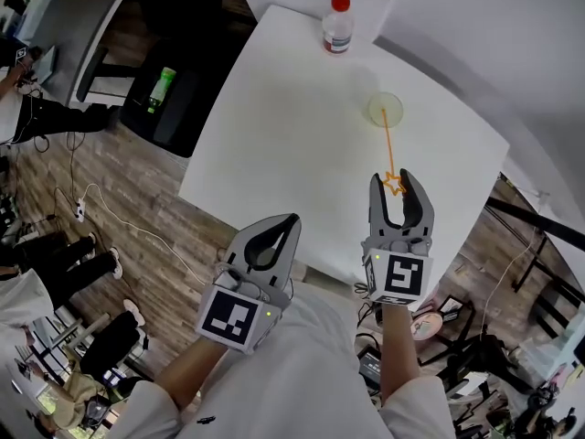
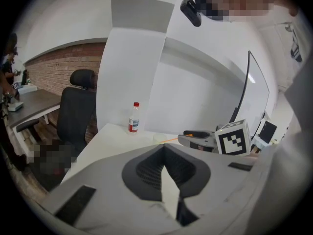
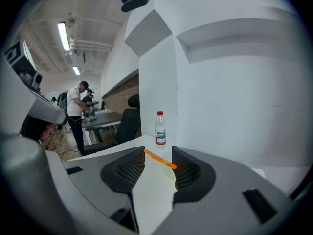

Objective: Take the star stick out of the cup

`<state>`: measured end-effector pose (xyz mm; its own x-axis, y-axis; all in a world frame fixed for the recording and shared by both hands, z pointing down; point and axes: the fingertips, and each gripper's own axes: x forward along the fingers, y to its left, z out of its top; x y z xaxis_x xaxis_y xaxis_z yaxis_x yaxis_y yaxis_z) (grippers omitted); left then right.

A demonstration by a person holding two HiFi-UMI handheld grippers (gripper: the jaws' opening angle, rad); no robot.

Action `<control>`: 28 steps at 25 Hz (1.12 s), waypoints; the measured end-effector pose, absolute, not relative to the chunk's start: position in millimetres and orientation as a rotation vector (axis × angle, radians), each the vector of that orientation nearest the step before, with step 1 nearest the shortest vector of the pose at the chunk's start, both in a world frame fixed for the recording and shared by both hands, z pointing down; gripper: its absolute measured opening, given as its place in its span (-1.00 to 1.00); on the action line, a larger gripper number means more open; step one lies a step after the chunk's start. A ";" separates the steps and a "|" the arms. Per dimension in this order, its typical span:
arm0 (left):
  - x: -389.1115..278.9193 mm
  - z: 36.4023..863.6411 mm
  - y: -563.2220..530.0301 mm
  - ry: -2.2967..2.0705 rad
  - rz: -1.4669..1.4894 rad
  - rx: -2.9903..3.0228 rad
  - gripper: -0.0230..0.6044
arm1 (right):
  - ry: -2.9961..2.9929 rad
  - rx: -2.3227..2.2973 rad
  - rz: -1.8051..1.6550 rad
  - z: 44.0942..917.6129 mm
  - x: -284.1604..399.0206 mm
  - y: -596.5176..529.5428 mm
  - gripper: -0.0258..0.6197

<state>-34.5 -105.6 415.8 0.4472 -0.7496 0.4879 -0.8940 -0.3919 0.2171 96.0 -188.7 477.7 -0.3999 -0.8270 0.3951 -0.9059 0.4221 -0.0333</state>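
A thin orange star stick leans out of a pale clear cup toward the near side of the white table. Its star end lies between the fingertips of my right gripper. That gripper's jaws stand apart and I see no pad pressing on the stick. In the right gripper view the stick crosses the gap of the right gripper slantwise; the star is hidden. My left gripper hangs off the table's near edge, shut and empty, its tips meeting.
A clear bottle with a red cap stands at the table's far corner, beyond the cup. A black office chair and a dark desk stand to the left. People and cables are on the wooden floor at left.
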 end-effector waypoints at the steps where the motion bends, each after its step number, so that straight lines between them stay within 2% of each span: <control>1: -33.9 413.7 -105.3 -1.381 0.428 2.261 -0.94 | -2.362 1.493 0.315 473.8 96.4 -187.4 -0.38; 3: -32.2 410.2 -102.3 -1.376 0.422 2.270 -0.94 | -2.348 1.489 0.233 462.7 99.1 -184.0 -0.41; 4: -31.6 408.5 -100.0 -1.373 0.421 2.274 -0.94 | -2.339 1.495 0.201 457.2 101.6 -181.7 -0.85; 28: -43.7 367.7 -69.1 -1.383 0.337 2.364 -0.94 | -2.342 1.632 0.105 402.4 109.2 -133.2 -0.86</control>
<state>-43.7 -69.1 367.7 0.4868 -0.7822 0.3888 -0.8734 -0.4433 0.2015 109.2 -133.2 402.4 -0.3198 -0.9075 0.2722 -0.9283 0.3576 0.1016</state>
